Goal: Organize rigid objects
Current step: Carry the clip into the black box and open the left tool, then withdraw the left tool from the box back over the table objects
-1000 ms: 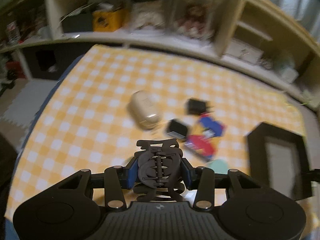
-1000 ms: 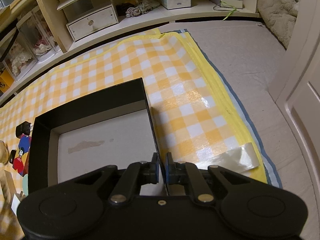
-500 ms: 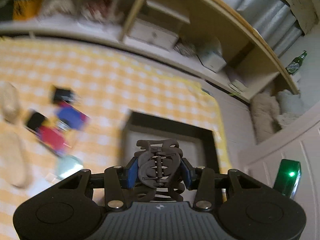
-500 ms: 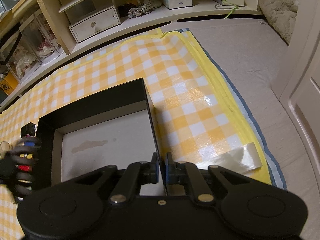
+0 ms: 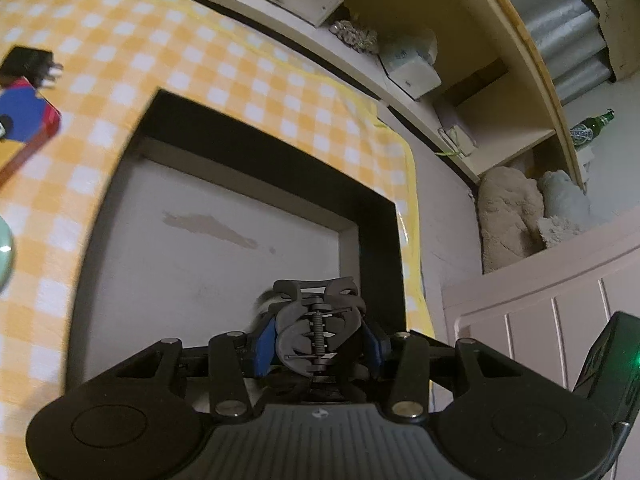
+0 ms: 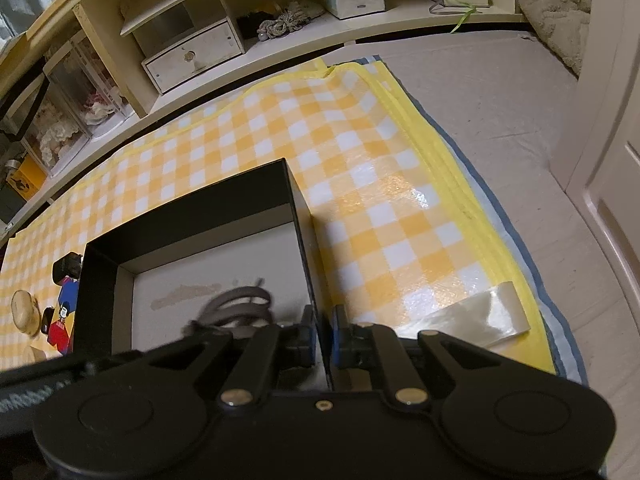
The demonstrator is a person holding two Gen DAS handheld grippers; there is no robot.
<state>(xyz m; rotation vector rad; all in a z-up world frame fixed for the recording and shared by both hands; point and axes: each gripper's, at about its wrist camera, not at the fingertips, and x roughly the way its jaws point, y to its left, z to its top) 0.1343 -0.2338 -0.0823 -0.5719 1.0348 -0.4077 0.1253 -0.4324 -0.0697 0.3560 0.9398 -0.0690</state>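
— Over the box now! One second ago the left gripper point(image 5: 319, 334) was above the toys on the checked mat point(image 5: 120, 40). Since then it has swung across to the black box point(image 5: 256, 148).

— What is it holding?

— A dark hair clip point(image 5: 318, 326). Its blue pads squeeze the clip from both sides, above the pale floor of the box, near the right wall.

— And the other one?

— That right gripper point(image 6: 321, 332) has not moved. Its fingers are pinched narrow on the thin right wall of the box (the wall goes straight up between them).

— Is anything in the way?

— From the right wrist view the clip point(image 6: 236, 306) looks like a blurry grey thing low inside the box, just left of the pinched wall. The box floor has only a brownish smear on it.

— What else is around?

— Left of the box lie a black plug point(image 6: 67, 266), a blue and red block point(image 6: 66, 312) and a tan round thing point(image 6: 25, 312). A shelf point(image 6: 360, 28) runs along the far side, with a little white drawer point(image 6: 192, 58). A strip of clear tape point(image 6: 460, 316) holds the mat corner down.
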